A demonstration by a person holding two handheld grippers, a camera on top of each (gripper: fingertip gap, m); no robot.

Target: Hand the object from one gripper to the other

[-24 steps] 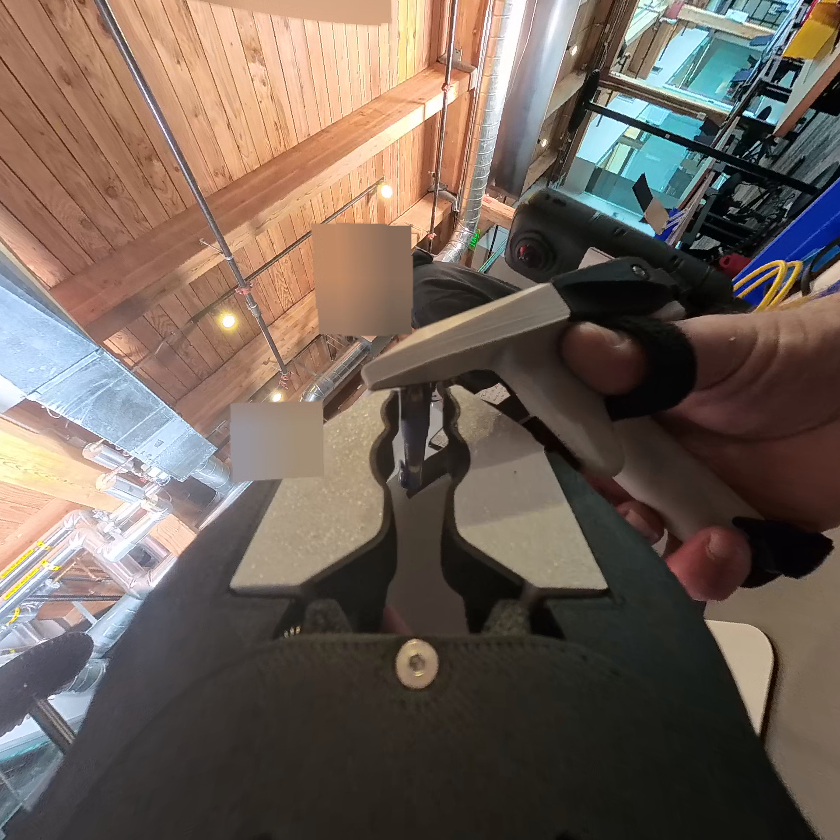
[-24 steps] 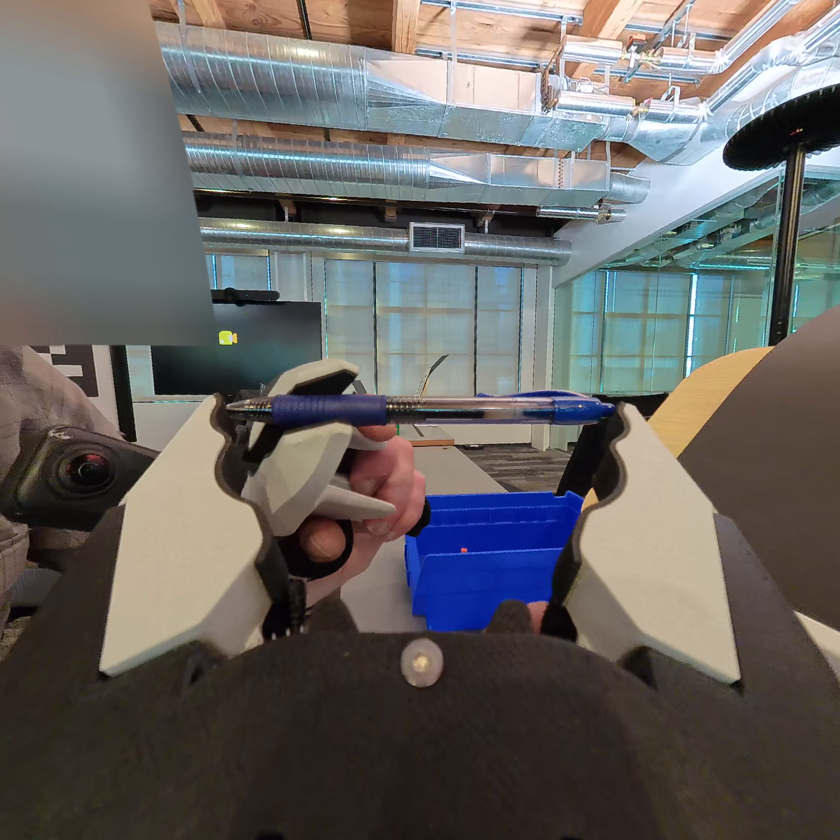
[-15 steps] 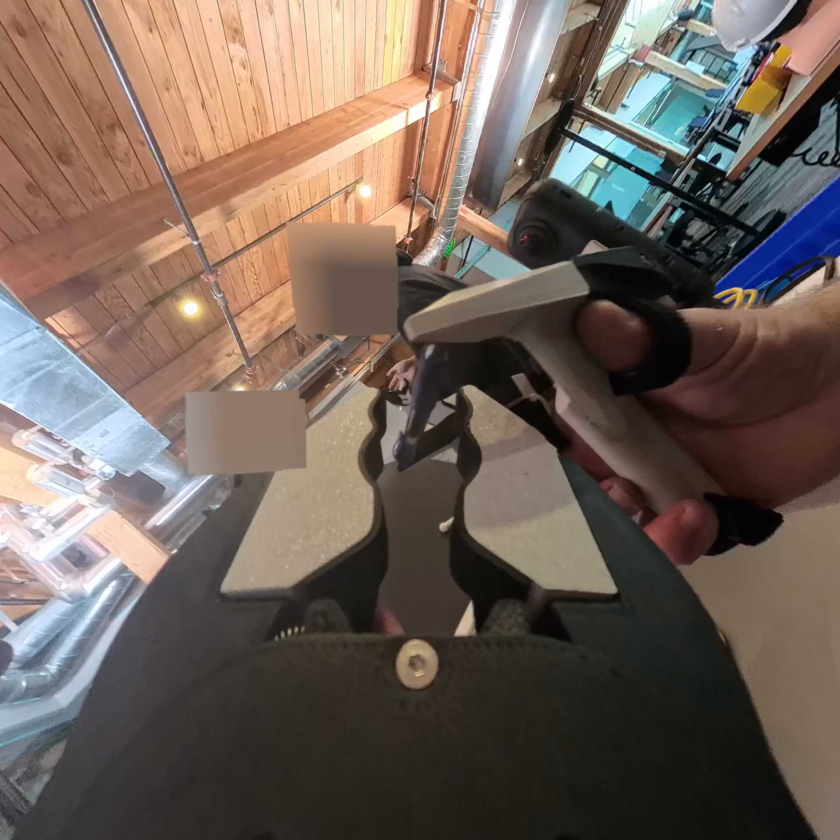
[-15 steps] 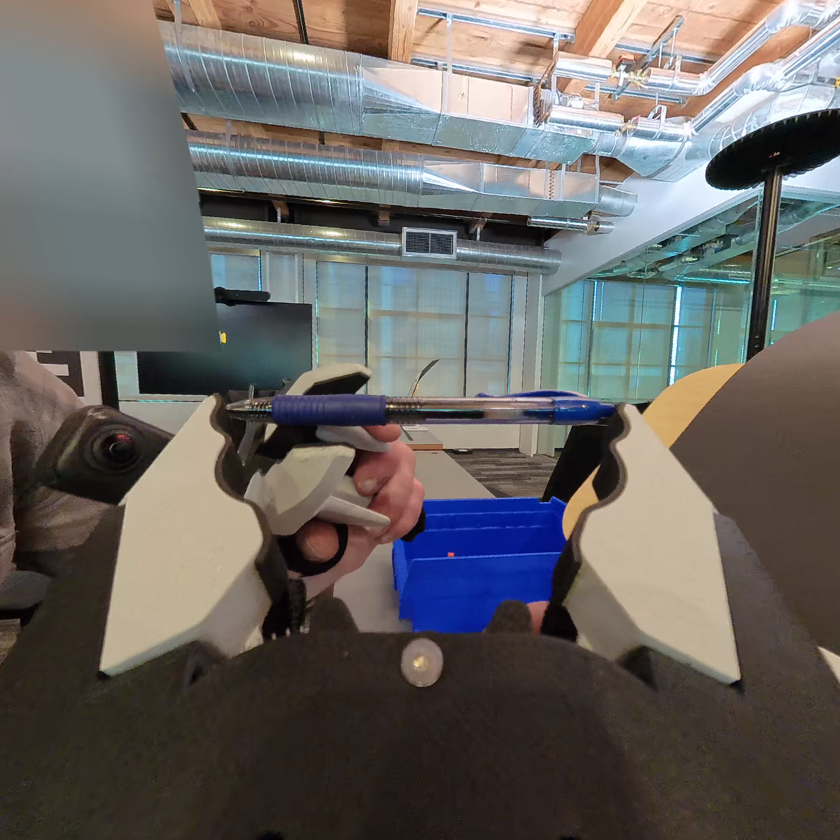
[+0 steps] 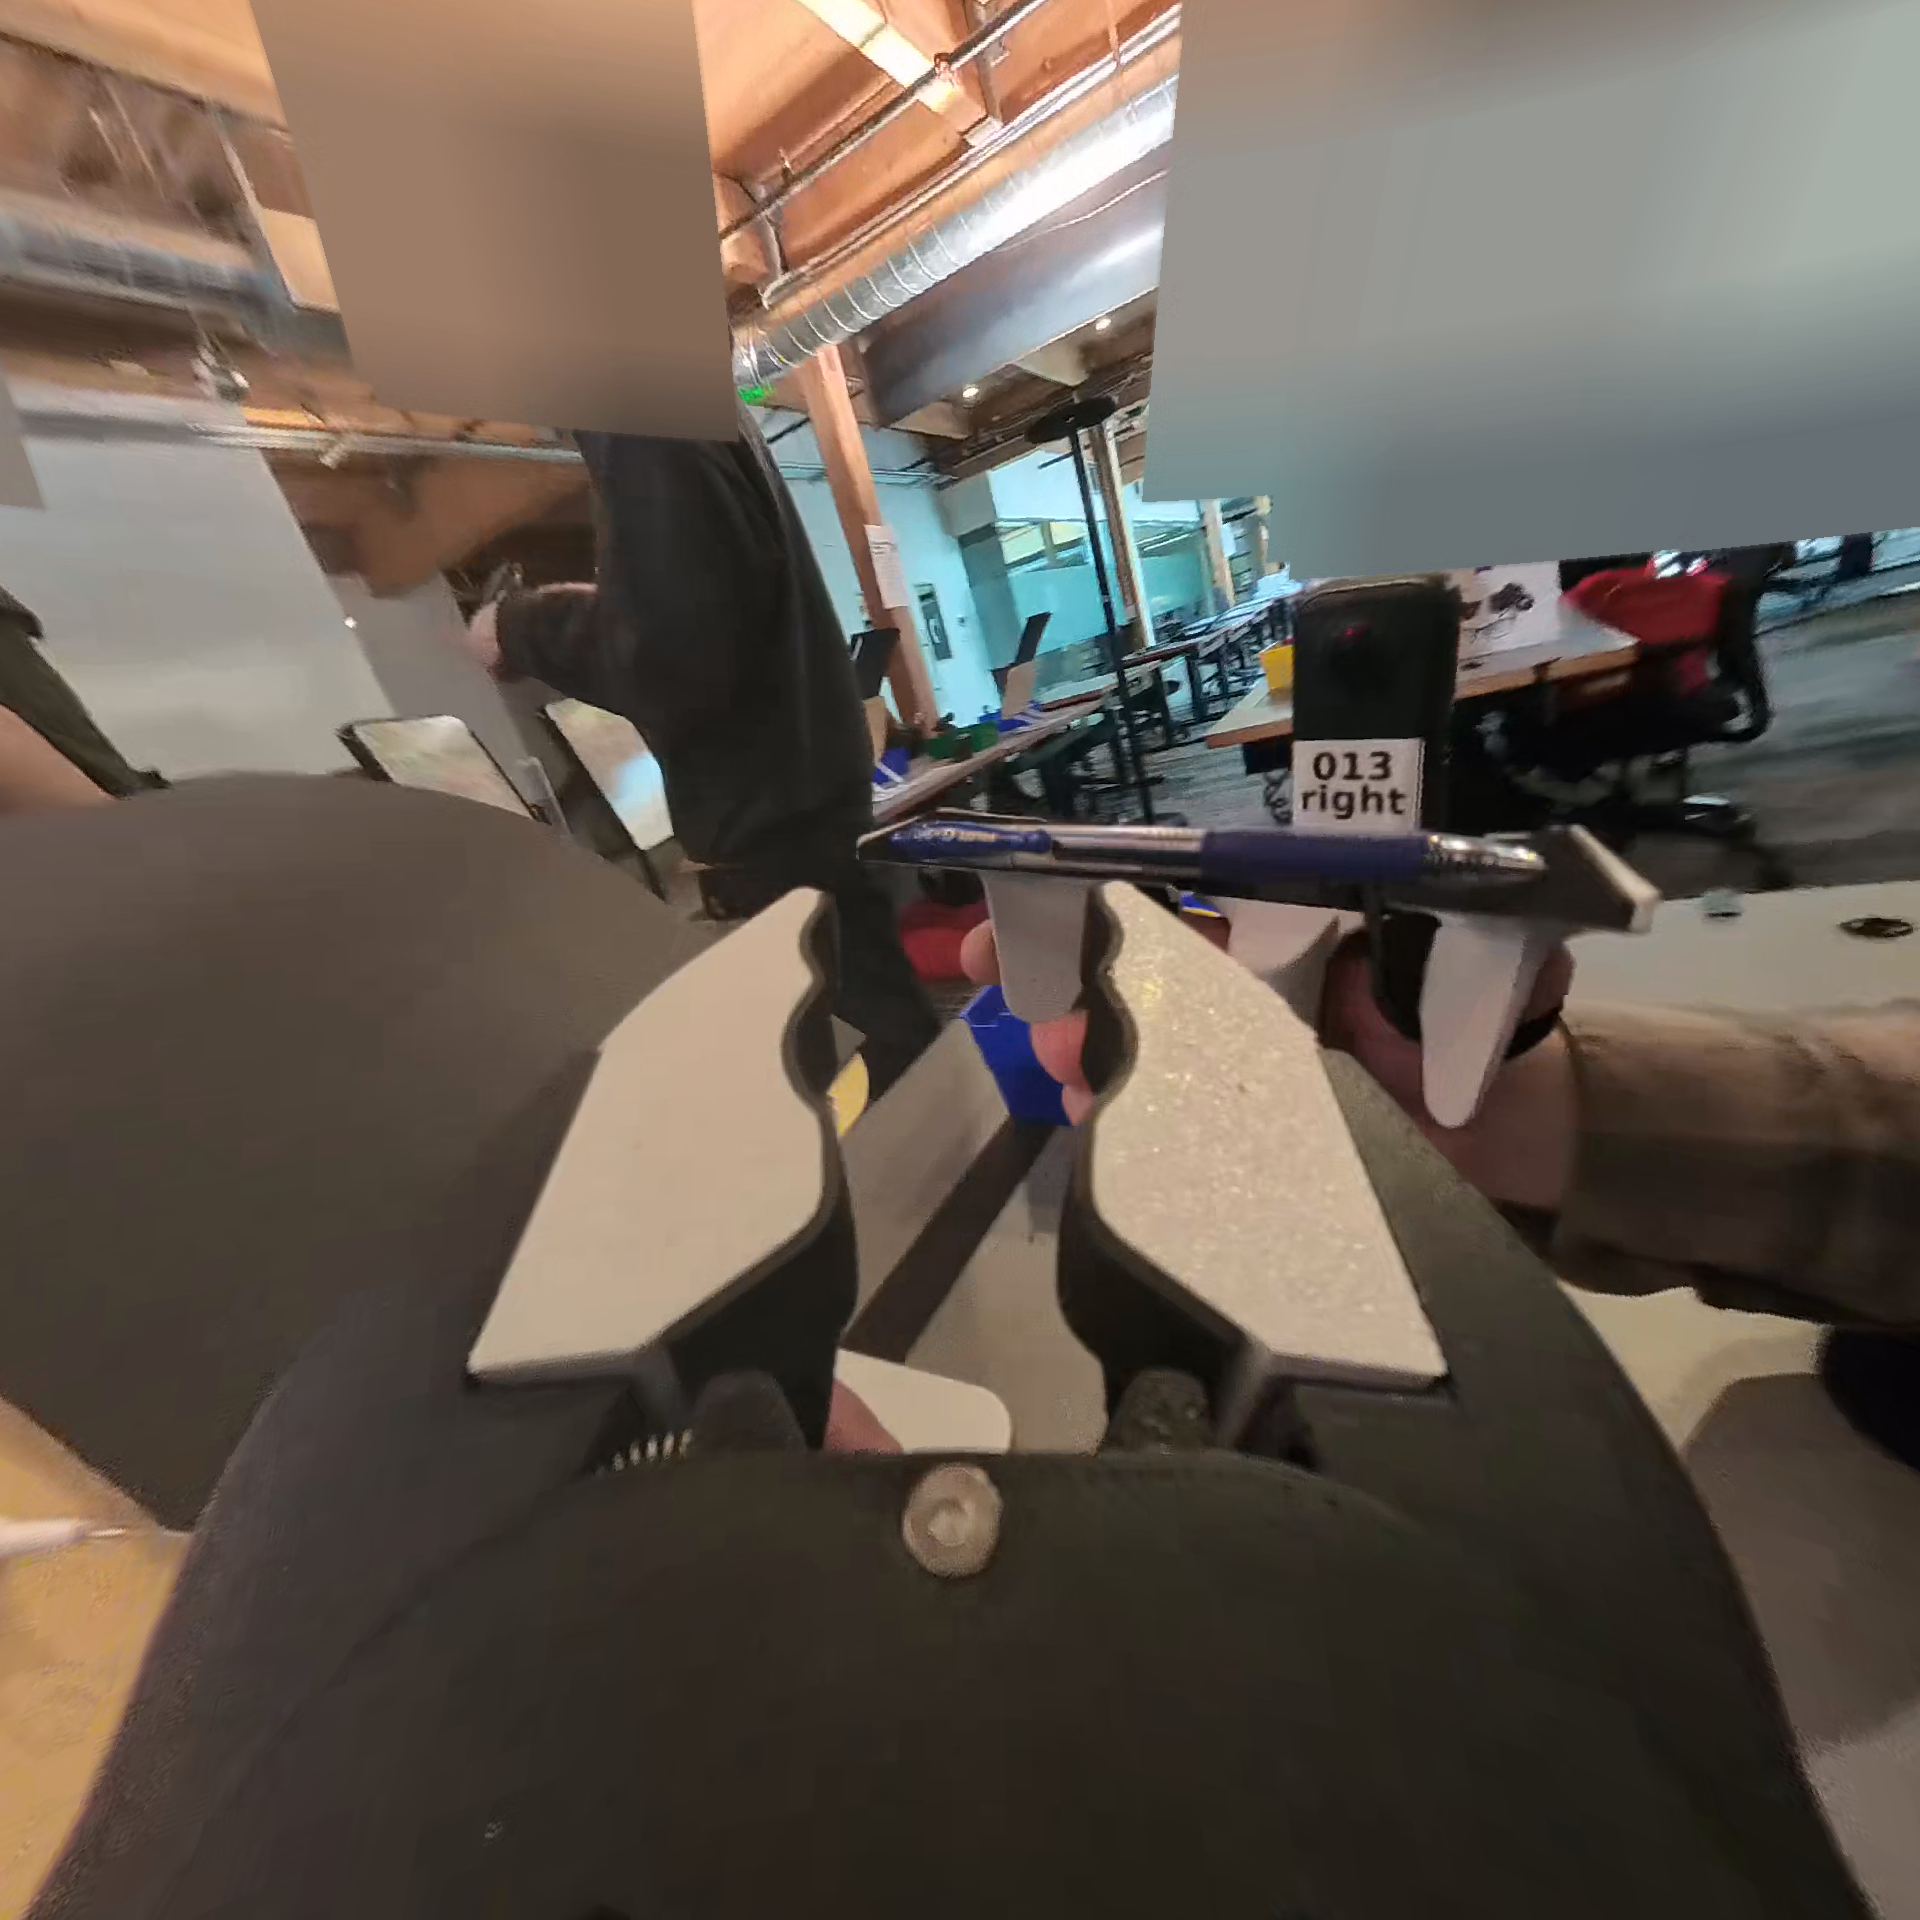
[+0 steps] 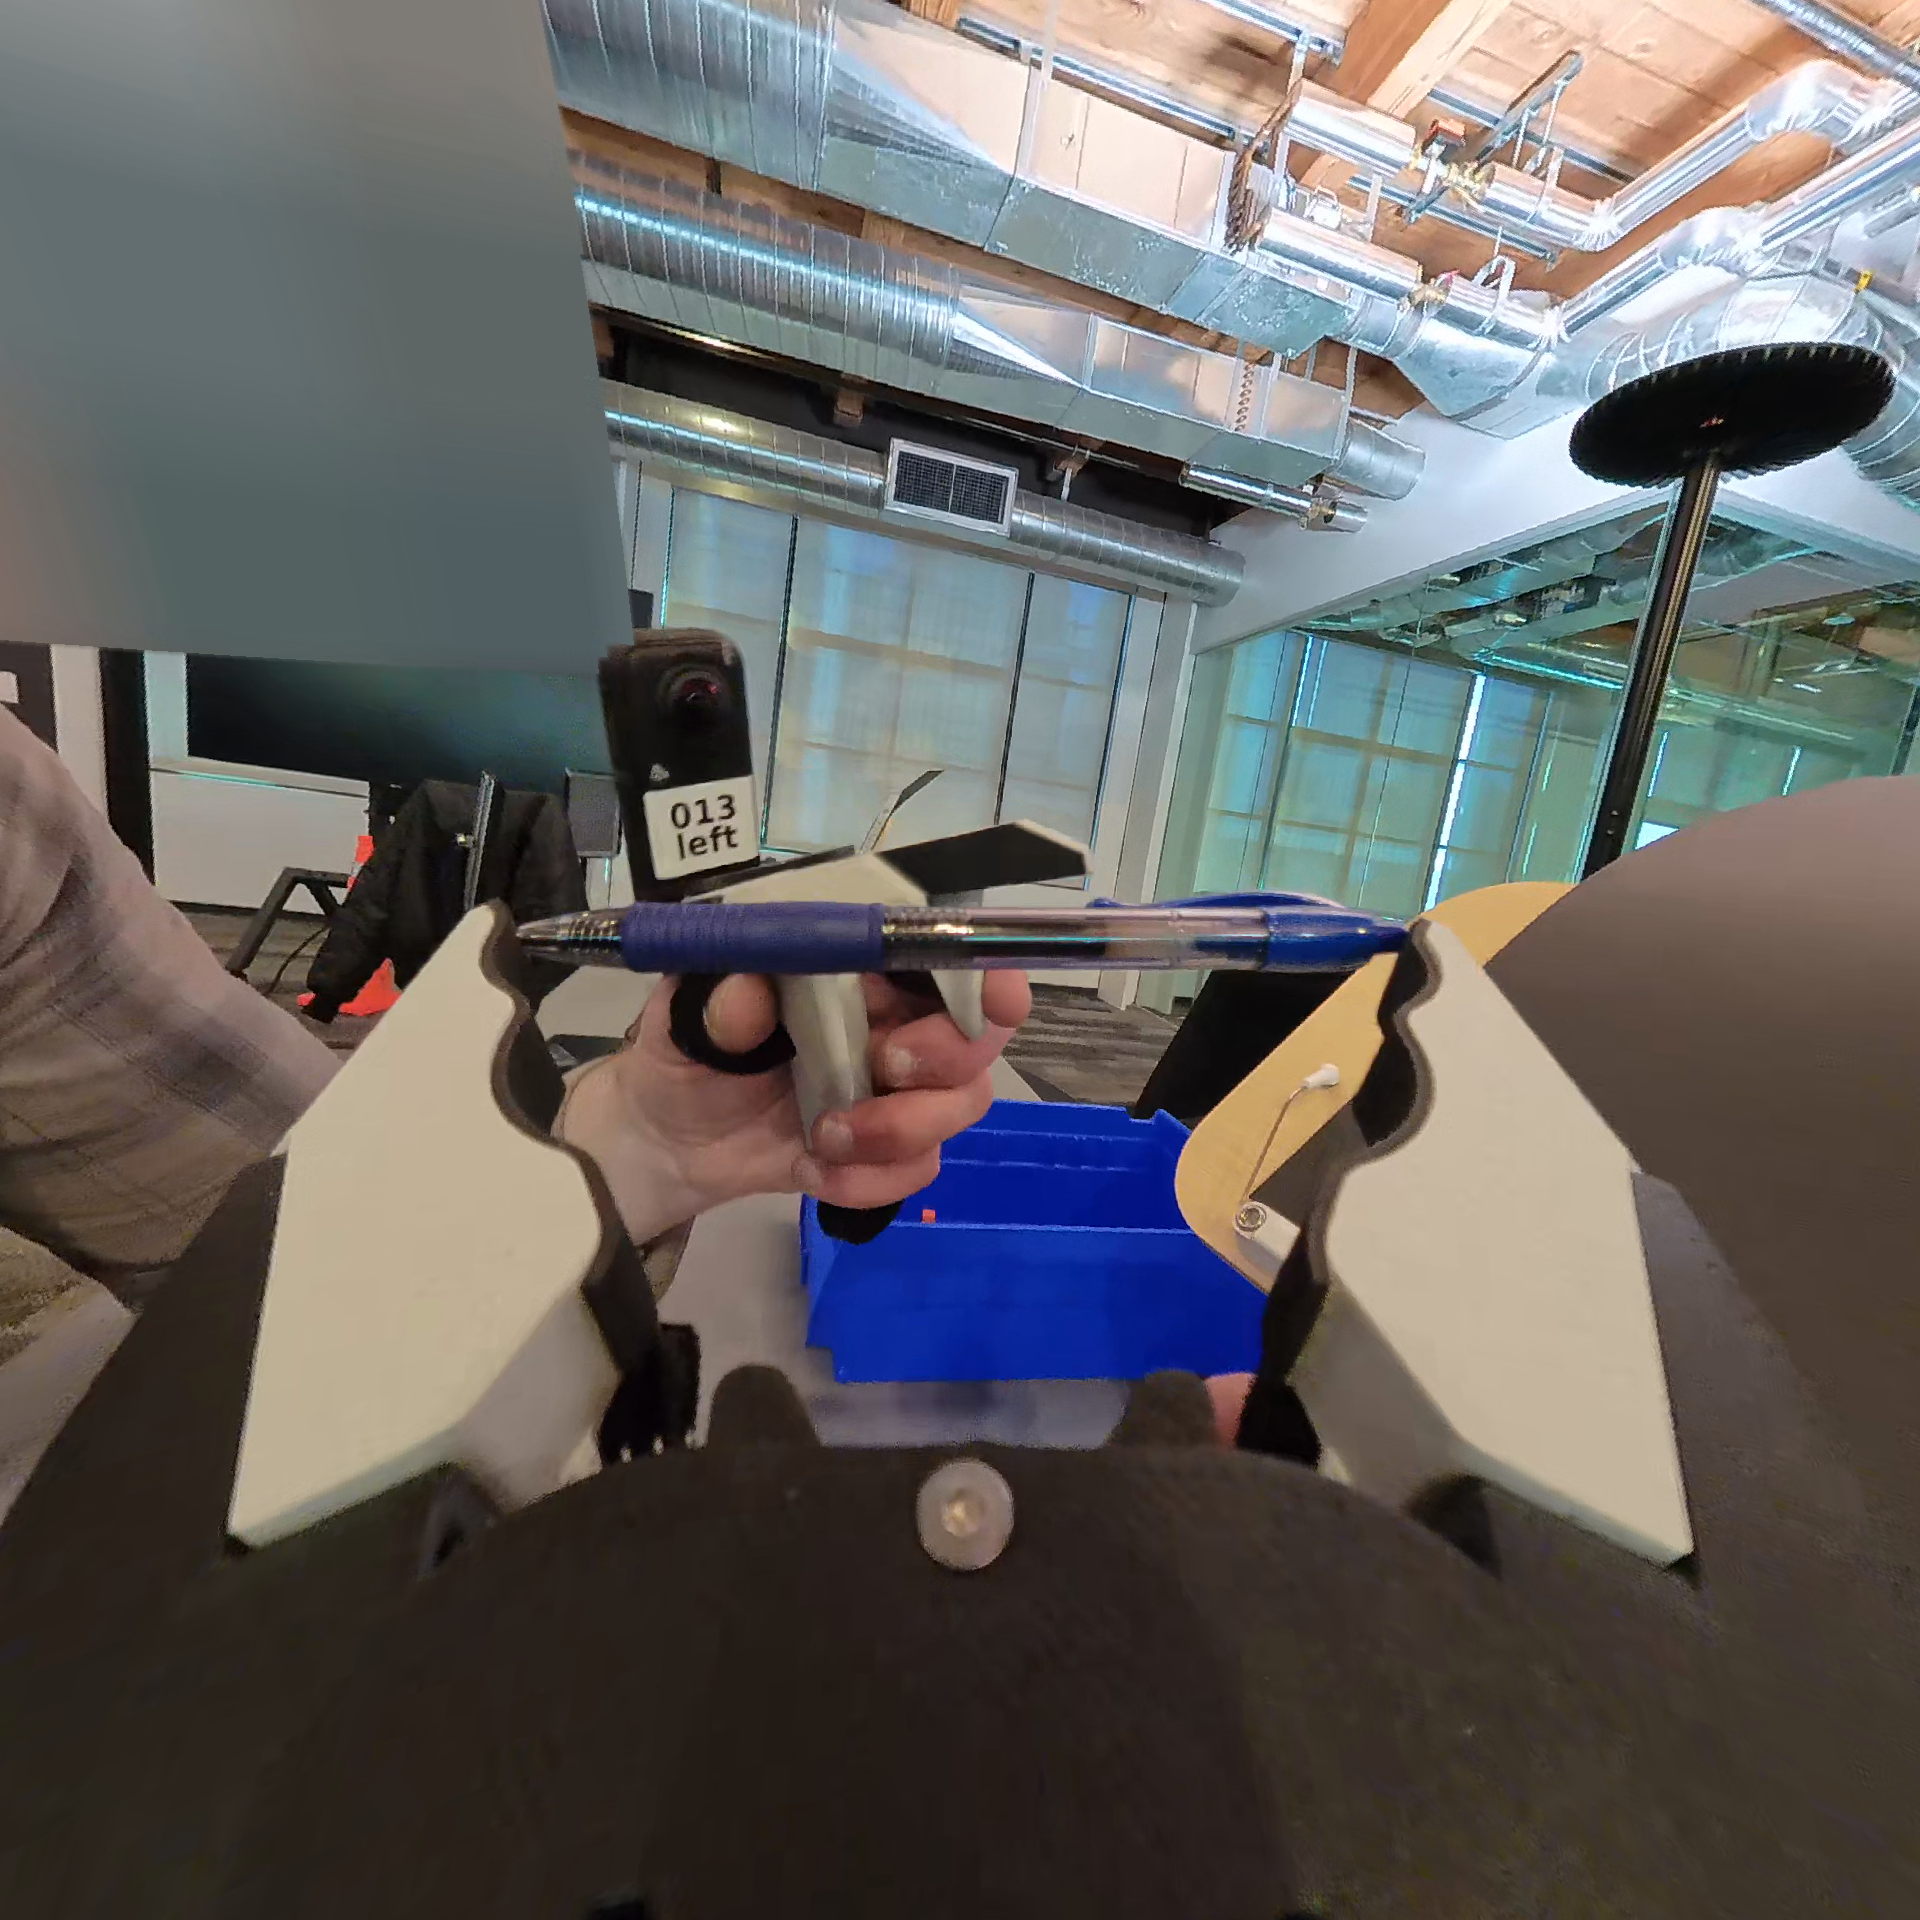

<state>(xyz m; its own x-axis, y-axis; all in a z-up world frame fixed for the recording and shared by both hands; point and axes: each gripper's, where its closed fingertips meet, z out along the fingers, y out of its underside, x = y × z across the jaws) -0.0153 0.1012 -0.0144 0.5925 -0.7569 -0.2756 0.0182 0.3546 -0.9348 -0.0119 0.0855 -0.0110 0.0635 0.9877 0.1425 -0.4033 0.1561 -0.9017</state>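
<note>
A blue pen lies crosswise between my right gripper's two fingertips, writing tip at the left finger, cap end at the right finger. The right gripper is shut on it end to end. My left gripper is open and empty. In its view the pen sits level just beyond its fingertips, held by the right gripper. In the right wrist view the left gripper shows just behind the pen, held by a hand, apart from the pen.
A blue bin stands on the grey table under the grippers. A tan round board is at the right. A black pole lamp stands farther right. A person in dark clothes stands beyond the left gripper. My two grippers' fingertips are within a few centimetres of each other.
My left gripper has opened wider, swung down from facing the ceiling to level, and drawn back from the pen. The pen has stayed between the right gripper's fingertips.
</note>
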